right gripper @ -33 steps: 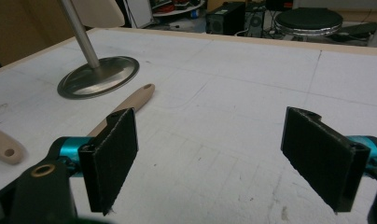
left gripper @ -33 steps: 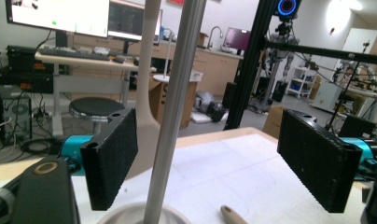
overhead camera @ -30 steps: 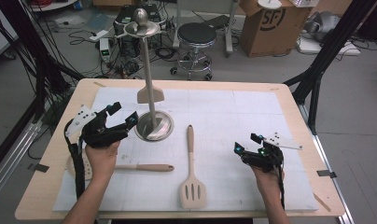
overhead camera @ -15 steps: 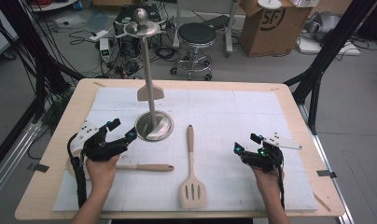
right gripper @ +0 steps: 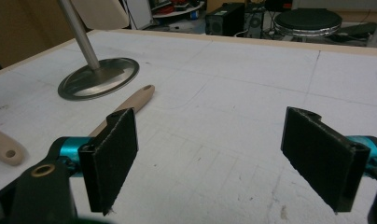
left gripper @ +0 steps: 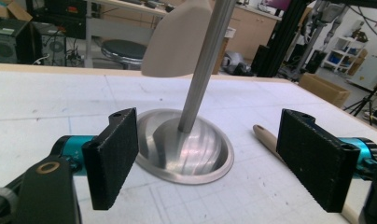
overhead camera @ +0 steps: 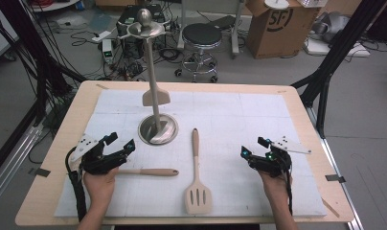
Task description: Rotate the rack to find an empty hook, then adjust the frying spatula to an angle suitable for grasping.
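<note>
A metal stand with a round base rises at the table's middle left. A beige spatula head hangs against its pole. A slotted beige spatula lies in front, handle pointing away. A second wooden handle lies crosswise, its head hidden under the left hand. My left gripper is open, just left of the base and above that handle. My right gripper is open over bare mat at the right. Its view shows the slotted spatula's handle and the base ahead.
A white gridded mat covers the wooden table. Behind the table stand a black stool, a cardboard box, cables and black frame legs.
My left gripper has drawn back from the stand's base toward the near edge, still open. The right gripper has not moved.
</note>
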